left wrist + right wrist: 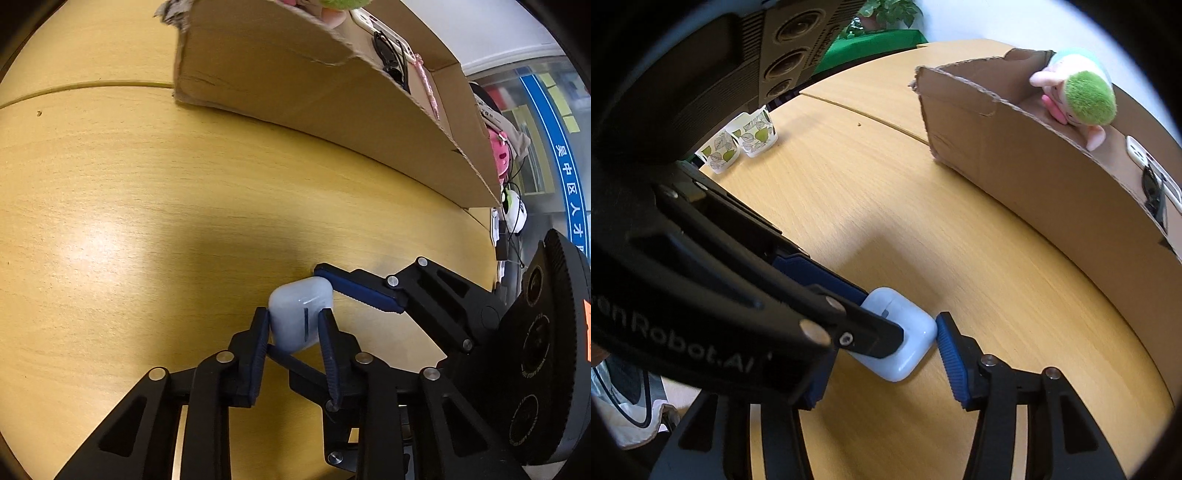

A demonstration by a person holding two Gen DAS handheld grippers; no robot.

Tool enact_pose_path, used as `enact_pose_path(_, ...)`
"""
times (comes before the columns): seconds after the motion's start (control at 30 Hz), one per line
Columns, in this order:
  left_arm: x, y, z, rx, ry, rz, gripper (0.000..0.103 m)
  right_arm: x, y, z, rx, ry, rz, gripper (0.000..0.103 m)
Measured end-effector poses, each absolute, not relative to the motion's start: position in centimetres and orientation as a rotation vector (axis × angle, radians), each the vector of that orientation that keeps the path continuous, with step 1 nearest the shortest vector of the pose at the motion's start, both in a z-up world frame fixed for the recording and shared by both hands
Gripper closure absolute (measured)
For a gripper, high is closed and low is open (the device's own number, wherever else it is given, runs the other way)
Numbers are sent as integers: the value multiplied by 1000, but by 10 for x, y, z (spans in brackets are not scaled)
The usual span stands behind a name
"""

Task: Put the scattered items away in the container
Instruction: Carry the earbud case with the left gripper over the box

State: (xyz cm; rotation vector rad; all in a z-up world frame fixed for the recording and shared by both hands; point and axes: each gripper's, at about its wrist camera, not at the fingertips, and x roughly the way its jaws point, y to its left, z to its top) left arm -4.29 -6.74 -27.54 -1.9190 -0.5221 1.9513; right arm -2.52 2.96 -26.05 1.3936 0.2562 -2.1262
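Observation:
A white earbud case (295, 306) lies on the wooden table (110, 221) in front of the cardboard box (295, 81). My left gripper (293, 315) is shut on it, one blue pad on each flat side. From the right, my right gripper reaches in: one finger (362, 293) rests on the case's far edge, the other passes under its near end. In the right wrist view the case (916, 332) sits between the fingers of the right gripper (886, 350), whose right pad (951, 354) touches its corner. The left gripper (882, 314) hides the other pad. The box (1034, 166) is to the upper right.
The box holds a green and pink plush toy (1086, 99), a white phone (380, 26), a black item (391, 55) and a pink pen (428, 92). Two leaf-print paper cups (738, 140) stand at the table's far left. The table edge (491, 236) runs just right of the grippers.

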Motion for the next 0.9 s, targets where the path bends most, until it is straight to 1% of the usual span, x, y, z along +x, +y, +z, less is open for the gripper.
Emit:
enact_pose_path(0.23, -41, -63, -247, -1839, -477, 1988, 77, -14, 46, -235, 1340, 238, -2200, 52)
enact_pose_path(0.37, -46, -52, -225, -1782, -425, 2024, 77, -20, 39, -223, 1306, 223, -2256, 52)
enact_pose_path(0.53, -60, -44, -178, -1676, -375, 2096, 77, -25, 58, -180, 1220, 202, -2353, 52)
enact_pose_path(0.7, -86, -34, -123, -1556, -273, 2179, 77, -46, 74, -131, 1122, 182, -2450, 52)
enact_pose_path(0.9, -129, -23, -79, -1445, -185, 2232, 77, -81, 92, -86, 1023, 181, -2537, 52)
